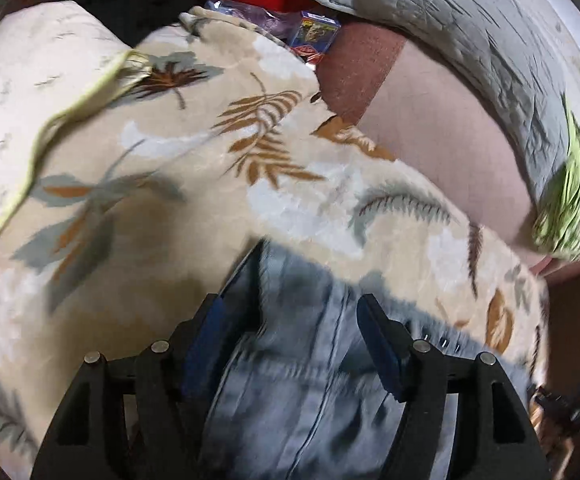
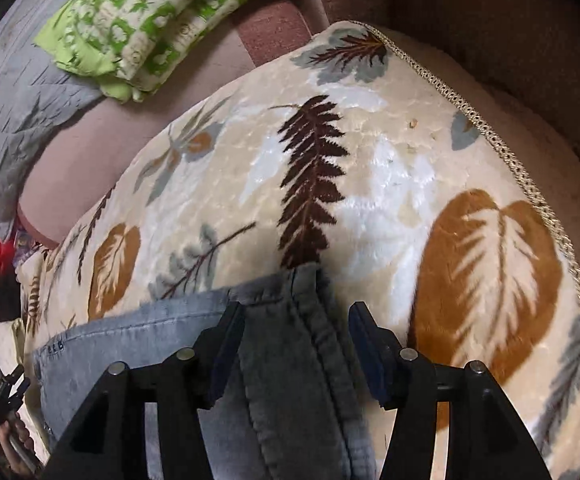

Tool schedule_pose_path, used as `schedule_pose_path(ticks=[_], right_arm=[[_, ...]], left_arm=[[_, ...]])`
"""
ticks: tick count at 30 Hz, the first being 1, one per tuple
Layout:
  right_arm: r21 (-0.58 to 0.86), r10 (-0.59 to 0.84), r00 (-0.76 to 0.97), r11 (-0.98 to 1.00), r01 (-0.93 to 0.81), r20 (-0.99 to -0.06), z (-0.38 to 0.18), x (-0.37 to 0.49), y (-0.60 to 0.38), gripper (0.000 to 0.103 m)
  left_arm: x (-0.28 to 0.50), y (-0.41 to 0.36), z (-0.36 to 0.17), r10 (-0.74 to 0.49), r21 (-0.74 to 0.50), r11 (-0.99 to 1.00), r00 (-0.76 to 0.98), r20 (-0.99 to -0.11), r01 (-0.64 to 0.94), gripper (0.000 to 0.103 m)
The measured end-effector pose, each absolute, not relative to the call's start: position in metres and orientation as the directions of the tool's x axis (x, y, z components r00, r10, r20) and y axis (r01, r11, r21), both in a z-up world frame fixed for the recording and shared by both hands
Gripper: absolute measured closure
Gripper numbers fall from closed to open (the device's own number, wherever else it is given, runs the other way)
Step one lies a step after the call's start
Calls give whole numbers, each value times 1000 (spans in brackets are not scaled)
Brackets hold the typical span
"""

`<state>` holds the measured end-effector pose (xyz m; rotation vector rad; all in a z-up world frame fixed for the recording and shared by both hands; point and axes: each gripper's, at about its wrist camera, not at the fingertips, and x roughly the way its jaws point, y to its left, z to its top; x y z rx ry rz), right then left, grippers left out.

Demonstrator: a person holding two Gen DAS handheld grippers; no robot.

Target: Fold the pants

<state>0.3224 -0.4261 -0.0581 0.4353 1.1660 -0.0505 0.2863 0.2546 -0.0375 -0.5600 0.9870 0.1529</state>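
Pants [image 1: 309,380]: grey-blue denim, bottom centre of both views, lying on the leaf-print blanket [image 1: 150,200].

Your left claw [image 1: 290,340]: fingers apart, denim between them, not clamped.

Your right claw [image 2: 295,340]: fingers apart, straddling a thick seamed fold of the pants.

Green-patterned cloth [image 2: 150,20]: upper left of the right view, on the grey quilt [image 2: 6,92].

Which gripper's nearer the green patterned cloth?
Right, probably. The green patterned cloth lies up-left beyond the right gripper; from the left gripper it sits at the far right edge.
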Motion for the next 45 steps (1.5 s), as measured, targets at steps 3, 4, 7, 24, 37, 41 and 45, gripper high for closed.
schedule_pose_path(ticks=[3, 4, 7, 24, 37, 41, 45], right_arm=[[315, 201, 395, 916, 248, -896, -65, 325, -426, 45], [317, 203, 398, 916, 246, -895, -64, 324, -427, 45], [322, 207, 403, 915, 244, -891, -68, 329, -429, 45], [244, 161, 354, 948, 203, -921, -73, 349, -414, 80], [284, 172, 505, 947, 152, -846, 5, 312, -408, 84], [309, 191, 563, 943, 122, -804, 45, 282, -403, 84], [348, 223, 619, 933, 87, -753, 81, 233, -405, 84]], left_arm=[[300, 258, -43, -136, -388, 843, 551, -824, -372, 34], [304, 259, -47, -149, -399, 837, 546, -825, -375, 40], [313, 260, -55, -162, -403, 833, 529, -833, -380, 66], [328, 248, -70, -92, -294, 877, 469, -878, -379, 101], [274, 244, 23, -128, -400, 867, 643, -755, -297, 101], [229, 244, 58, -159, -439, 865, 699, -697, -242, 101], [170, 251, 83, -191, -477, 858, 742, -642, -192, 101]])
